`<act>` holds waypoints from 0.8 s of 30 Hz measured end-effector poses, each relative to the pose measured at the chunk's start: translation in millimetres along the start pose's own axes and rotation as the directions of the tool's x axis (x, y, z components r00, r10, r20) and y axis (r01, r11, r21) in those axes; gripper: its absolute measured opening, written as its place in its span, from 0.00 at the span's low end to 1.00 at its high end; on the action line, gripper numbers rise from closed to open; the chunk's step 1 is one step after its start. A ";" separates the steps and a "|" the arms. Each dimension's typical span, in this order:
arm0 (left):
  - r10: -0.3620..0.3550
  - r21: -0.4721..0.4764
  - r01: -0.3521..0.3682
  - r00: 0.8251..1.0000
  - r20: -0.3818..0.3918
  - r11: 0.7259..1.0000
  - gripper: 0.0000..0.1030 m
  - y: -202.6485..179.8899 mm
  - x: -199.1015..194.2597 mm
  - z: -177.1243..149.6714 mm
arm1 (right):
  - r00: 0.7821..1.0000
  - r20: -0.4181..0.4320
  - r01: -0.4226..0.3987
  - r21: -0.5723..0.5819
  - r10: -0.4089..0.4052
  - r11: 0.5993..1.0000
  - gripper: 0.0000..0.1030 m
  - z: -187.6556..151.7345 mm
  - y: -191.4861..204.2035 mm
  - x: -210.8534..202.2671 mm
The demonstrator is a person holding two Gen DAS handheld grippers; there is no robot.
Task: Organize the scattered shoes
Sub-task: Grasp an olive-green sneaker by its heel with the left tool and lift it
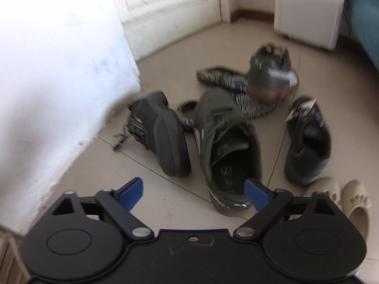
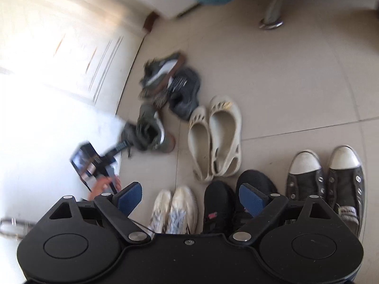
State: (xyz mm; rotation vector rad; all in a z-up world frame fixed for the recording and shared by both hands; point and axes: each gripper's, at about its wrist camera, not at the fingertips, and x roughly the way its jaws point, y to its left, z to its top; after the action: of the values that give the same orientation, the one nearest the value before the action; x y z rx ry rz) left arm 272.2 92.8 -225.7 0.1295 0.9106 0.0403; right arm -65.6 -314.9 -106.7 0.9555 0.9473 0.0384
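Observation:
My left gripper (image 1: 194, 193) is open and empty, just above the floor behind an olive green sneaker (image 1: 225, 139) that stands upright with its heel toward me. A dark grey shoe (image 1: 158, 130) lies on its side to its left. Another olive sneaker (image 1: 272, 71) rests tipped on patterned flat shoes (image 1: 222, 78). A black shoe (image 1: 308, 142) sits at right. My right gripper (image 2: 187, 198) is open and empty above paired shoes: white sneakers (image 2: 175, 210), black sneakers (image 2: 220, 203), grey canvas sneakers (image 2: 327, 179), cream slip-ons (image 2: 215, 139). The left gripper (image 2: 99, 163) also shows in the right wrist view, beside the scattered pile (image 2: 165, 87).
A white wall corner (image 1: 59, 82) stands at left and a white door (image 1: 170, 7) behind the pile. A white appliance (image 1: 308, 9) is at the back right. A chair leg (image 2: 272, 14) stands on the tiled floor (image 2: 284, 82). The cream slip-ons (image 1: 343, 198) lie at the right edge.

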 end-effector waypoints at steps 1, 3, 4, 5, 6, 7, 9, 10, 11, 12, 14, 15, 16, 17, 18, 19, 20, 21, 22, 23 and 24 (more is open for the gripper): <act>-0.007 -0.004 0.007 1.000 0.006 1.000 0.78 3.5 12.3 0.7 | 1.000 0.007 -0.006 0.020 0.006 1.000 0.87 -1.9 -3.5 -4.2; -0.023 -0.036 0.023 1.000 0.005 0.999 0.79 10.9 32.1 1.8 | 0.999 0.030 0.008 0.052 -0.009 0.999 0.87 -7.2 -10.3 -10.5; -0.034 -0.051 0.034 0.999 -0.002 0.998 0.79 14.3 42.1 1.8 | 0.999 0.044 0.022 0.065 -0.025 0.998 0.87 -10.2 -13.6 -13.1; -0.048 -0.059 0.047 0.999 -0.014 0.997 0.79 16.7 50.9 1.1 | 0.998 0.056 0.037 0.076 -0.041 0.996 0.87 -13.1 -17.0 -15.6; -0.052 -0.061 0.050 0.998 -0.027 0.997 0.79 17.9 60.4 0.1 | 0.996 0.061 0.053 0.082 -0.058 0.995 0.87 -15.7 -20.4 -18.1; -0.043 -0.052 0.041 0.998 -0.037 0.998 0.79 17.2 68.6 -0.5 | 0.995 0.064 0.066 0.086 -0.072 0.994 0.87 -17.9 -23.0 -20.0; -0.006 -0.028 0.005 0.999 -0.047 1.000 0.79 13.5 82.0 -0.4 | 0.993 0.074 0.081 0.080 -0.087 0.994 0.87 -22.0 -22.5 -21.5; 0.005 -0.022 -0.006 0.999 -0.052 1.000 0.79 11.8 89.1 -0.3 | 0.993 0.081 0.081 0.072 -0.087 0.994 0.87 -24.7 -22.1 -21.9; -0.003 -0.026 0.001 0.998 -0.059 1.000 0.79 10.9 95.6 0.2 | 0.992 0.091 0.080 0.054 -0.085 0.995 0.87 -26.4 -18.6 -22.0; -0.008 -0.031 0.006 0.998 -0.064 0.999 0.76 10.1 101.7 0.9 | 0.992 0.100 0.079 0.036 -0.082 0.996 0.87 -28.1 -15.4 -22.0; 0.010 -0.063 -0.014 0.998 -0.066 0.998 0.75 9.6 108.5 2.5 | 0.990 0.113 0.077 0.012 -0.078 0.997 0.87 -31.3 -11.1 -21.4; 0.023 -0.083 -0.029 0.998 -0.066 0.996 0.75 9.6 111.0 3.1 | 0.990 0.118 0.079 0.005 -0.079 0.997 0.87 -32.6 -9.7 -20.9; 0.035 -0.101 -0.041 0.997 -0.068 0.994 0.75 9.7 113.1 3.8 | 0.990 0.117 0.082 0.001 -0.082 0.997 0.87 -33.8 -8.9 -19.7; 0.043 -0.115 -0.051 0.996 -0.073 0.992 0.74 10.1 114.6 4.6 | 0.989 0.114 0.090 0.001 -0.090 0.996 0.87 -35.6 -8.7 -18.6; 0.050 -0.130 -0.060 0.996 -0.078 0.990 0.69 10.5 116.1 5.4 | 0.989 0.110 0.097 0.002 -0.097 0.995 0.87 -37.2 -8.6 -17.4; 0.056 -0.143 -0.068 0.995 -0.085 0.987 0.66 11.1 117.2 6.2 | 0.989 0.104 0.101 0.004 -0.101 0.995 0.87 -38.0 -9.3 -15.6; 0.045 -0.156 -0.059 0.995 -0.093 0.986 0.50 12.3 117.4 6.8 | 0.990 0.098 0.106 0.007 -0.106 0.994 0.87 -39.1 -9.9 -14.2; -0.012 -0.172 -0.006 0.995 -0.102 0.985 0.09 14.6 117.3 7.6 | 0.989 0.093 0.111 0.011 -0.112 0.994 0.87 -40.9 -10.5 -13.6; -0.089 -0.191 0.067 0.990 -0.105 0.979 0.11 16.9 117.0 8.8 | 0.989 0.090 0.112 0.013 -0.113 0.994 0.87 -41.3 -10.9 -12.8; -0.117 -0.186 0.096 0.987 -0.107 0.978 0.12 15.8 115.1 9.9 | 0.990 0.088 0.110 0.013 -0.110 0.994 0.87 -41.8 -10.8 -12.6; -0.117 -0.156 0.098 0.986 -0.117 0.983 0.12 11.3 112.5 10.4 | 0.990 0.089 0.105 0.010 -0.105 0.994 0.87 -42.6 -10.2 -12.6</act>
State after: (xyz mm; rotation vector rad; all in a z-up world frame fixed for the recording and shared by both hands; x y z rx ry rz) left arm 349.6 113.2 -306.2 -0.0626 1.0354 0.0165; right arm -106.9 -297.5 -115.0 0.9033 0.9137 -0.0951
